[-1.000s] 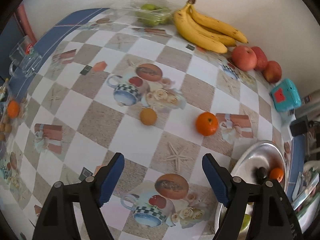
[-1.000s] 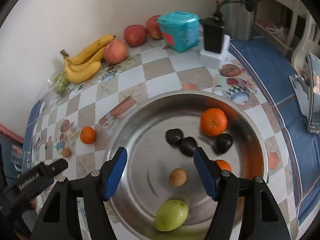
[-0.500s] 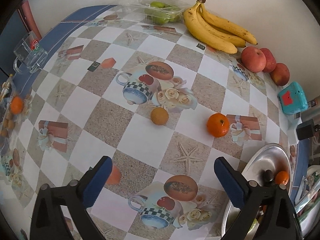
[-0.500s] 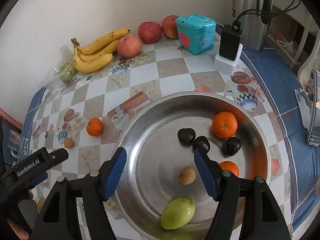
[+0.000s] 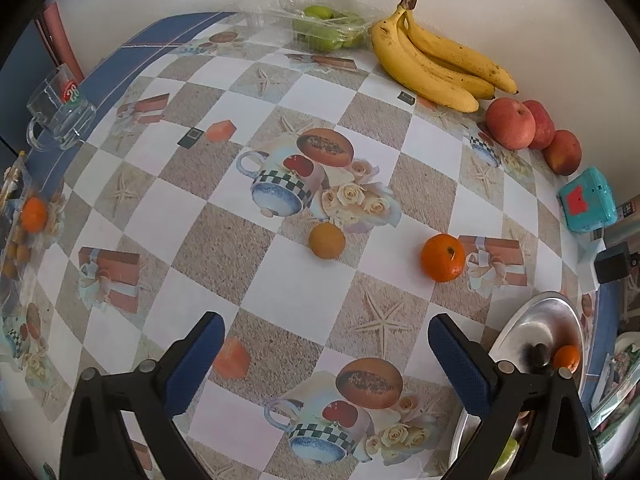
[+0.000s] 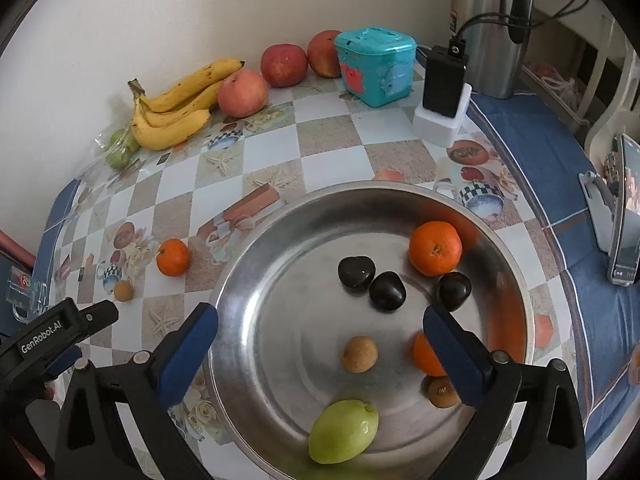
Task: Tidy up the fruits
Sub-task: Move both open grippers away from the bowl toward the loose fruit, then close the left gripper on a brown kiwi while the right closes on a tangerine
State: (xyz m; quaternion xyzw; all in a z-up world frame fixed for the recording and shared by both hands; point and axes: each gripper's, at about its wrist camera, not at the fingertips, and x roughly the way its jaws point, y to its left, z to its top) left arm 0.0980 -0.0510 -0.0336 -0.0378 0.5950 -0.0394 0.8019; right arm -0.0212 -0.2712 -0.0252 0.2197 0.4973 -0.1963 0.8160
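My left gripper (image 5: pixel 325 322) hangs open over the patterned tablecloth with nothing between its fingers. Ahead of it lie a small brown fruit (image 5: pixel 327 240) and an orange (image 5: pixel 443 258). The steel bowl (image 5: pixel 532 328) shows at the lower right. My right gripper (image 6: pixel 320 314) points down over that bowl (image 6: pixel 248 264); its jaws are opening and grip nothing. In the bowl lie an orange (image 6: pixel 435 248), three dark plums (image 6: pixel 387 291), a brown fruit (image 6: pixel 359 353), a green fruit (image 6: pixel 343 431) and a second orange (image 6: pixel 426 354), half hidden by a finger.
Bananas (image 5: pixel 436 66), apples (image 5: pixel 511 123) and a plastic tray of green fruit (image 5: pixel 326 26) line the wall. A teal box (image 6: pixel 374 66), charger (image 6: pixel 442 88) and thermos (image 6: pixel 492 28) stand behind the bowl. A glass mug (image 5: pixel 60 114) sits far left, a phone stand (image 6: pixel 624 216) far right.
Both grippers' jaws have spread wider, the left one first and the right one in the last half second. The fruit in the bowl and on the table has not moved.
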